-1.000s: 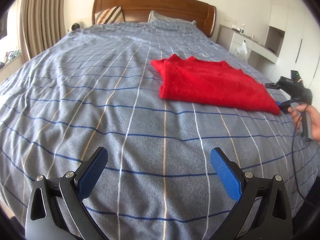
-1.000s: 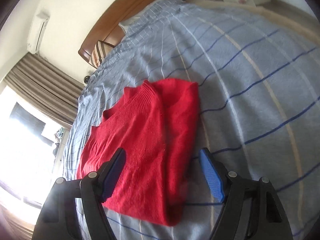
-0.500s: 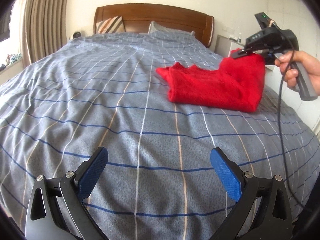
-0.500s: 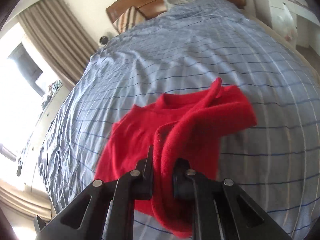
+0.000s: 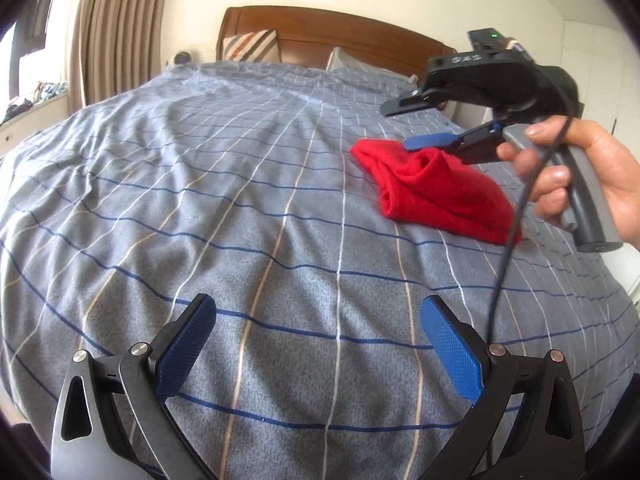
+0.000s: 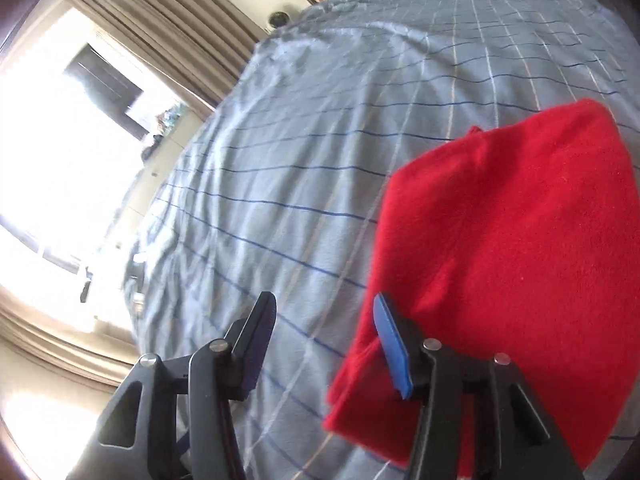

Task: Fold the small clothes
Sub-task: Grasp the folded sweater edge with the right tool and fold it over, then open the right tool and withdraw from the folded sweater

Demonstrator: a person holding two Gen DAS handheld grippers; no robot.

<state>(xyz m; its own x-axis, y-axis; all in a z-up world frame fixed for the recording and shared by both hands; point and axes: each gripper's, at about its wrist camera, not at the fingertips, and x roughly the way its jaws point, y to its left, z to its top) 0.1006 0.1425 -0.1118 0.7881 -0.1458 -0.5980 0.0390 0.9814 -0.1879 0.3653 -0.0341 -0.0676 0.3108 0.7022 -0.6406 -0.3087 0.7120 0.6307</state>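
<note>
A red knit garment (image 5: 440,196) lies folded in a compact bundle on the right side of the blue-grey checked bed cover (image 5: 240,200). A hand (image 5: 592,168) holds my right gripper (image 5: 398,128) just above the garment's far end. Its jaws are opening and nothing is between them. In the right wrist view the garment (image 6: 520,220) fills the right side, and the right gripper (image 6: 324,304) hangs over its left edge without pressing on it. My left gripper (image 5: 318,308) stands open over bare cover near the bed's foot, well short of the garment.
A wooden headboard (image 5: 320,36) with a striped pillow (image 5: 252,46) closes the far end of the bed. Curtains (image 5: 116,32) and a bright window (image 6: 60,140) are on the left. A black cable (image 5: 508,248) hangs from the right gripper's handle.
The right gripper shut on the garment's near end, lifted it, carried it over the rest and let go, so the garment is now half as long. The left gripper drifted slightly.
</note>
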